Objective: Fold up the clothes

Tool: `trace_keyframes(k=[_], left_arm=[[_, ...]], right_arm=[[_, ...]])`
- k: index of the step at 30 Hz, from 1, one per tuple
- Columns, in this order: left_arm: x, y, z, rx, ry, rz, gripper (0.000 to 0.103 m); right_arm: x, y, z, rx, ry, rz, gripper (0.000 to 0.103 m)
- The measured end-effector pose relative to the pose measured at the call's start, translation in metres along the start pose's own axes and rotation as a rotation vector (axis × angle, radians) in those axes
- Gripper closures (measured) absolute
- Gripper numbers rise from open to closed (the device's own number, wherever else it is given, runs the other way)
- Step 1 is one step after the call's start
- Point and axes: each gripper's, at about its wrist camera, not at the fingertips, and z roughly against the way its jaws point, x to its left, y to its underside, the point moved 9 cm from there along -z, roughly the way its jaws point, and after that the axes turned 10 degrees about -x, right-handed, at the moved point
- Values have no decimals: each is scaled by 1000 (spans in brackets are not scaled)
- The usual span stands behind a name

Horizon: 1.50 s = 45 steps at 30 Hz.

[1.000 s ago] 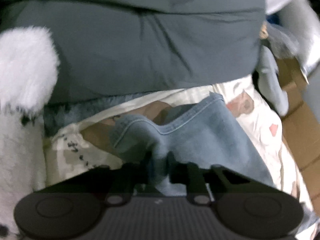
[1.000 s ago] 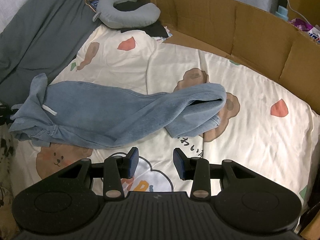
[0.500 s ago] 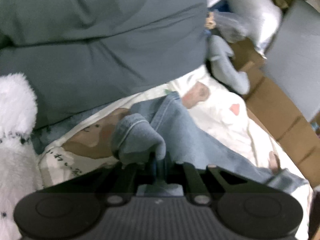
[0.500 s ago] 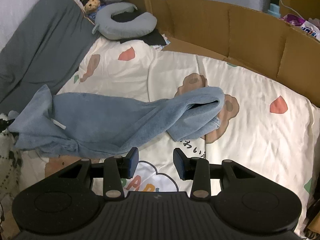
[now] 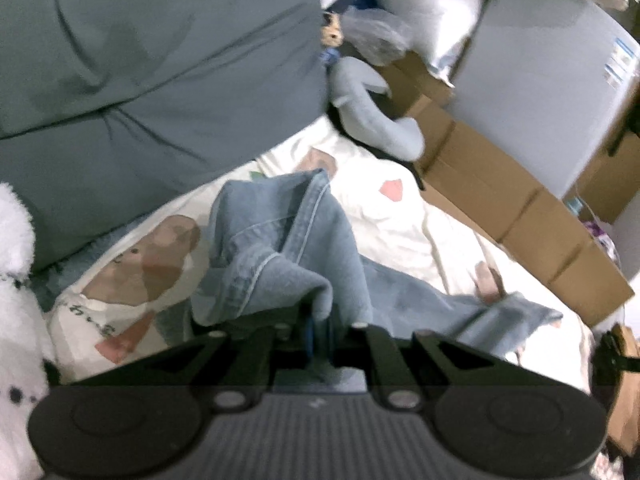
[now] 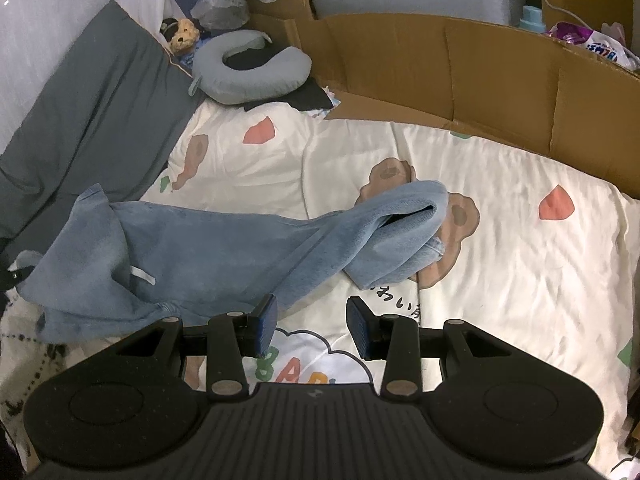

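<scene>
Blue garment (image 6: pixel 208 248) lies stretched across the cartoon-print bedsheet (image 6: pixel 500 264); left gripper (image 5: pixel 319 334) fingers pinch its raised edge, right gripper (image 6: pixel 311 326) fingers apart, gripping nothing.

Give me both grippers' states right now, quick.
Left gripper: shut on an edge of the blue garment.
Right gripper: open, holding nothing, over the printed bedsheet.
</scene>
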Motion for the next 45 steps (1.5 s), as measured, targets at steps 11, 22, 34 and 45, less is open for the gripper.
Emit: trace_keyframes(k=[11,22,34,45], left_arm=[[-61,39,-23,94,110,-28,96],[-94,80,-71,155,150,-27,90],[-83,89,-43,165,144,-81,48],[12,69,-32,95,-83,26,32]], right_arm=[[-4,3,2,-6,-8,-24,58],[-12,11,-3,14,4,-24,58],[-4,27,-17,55,-12,-7,58],[4,37,-22,83,-22,18,58]])
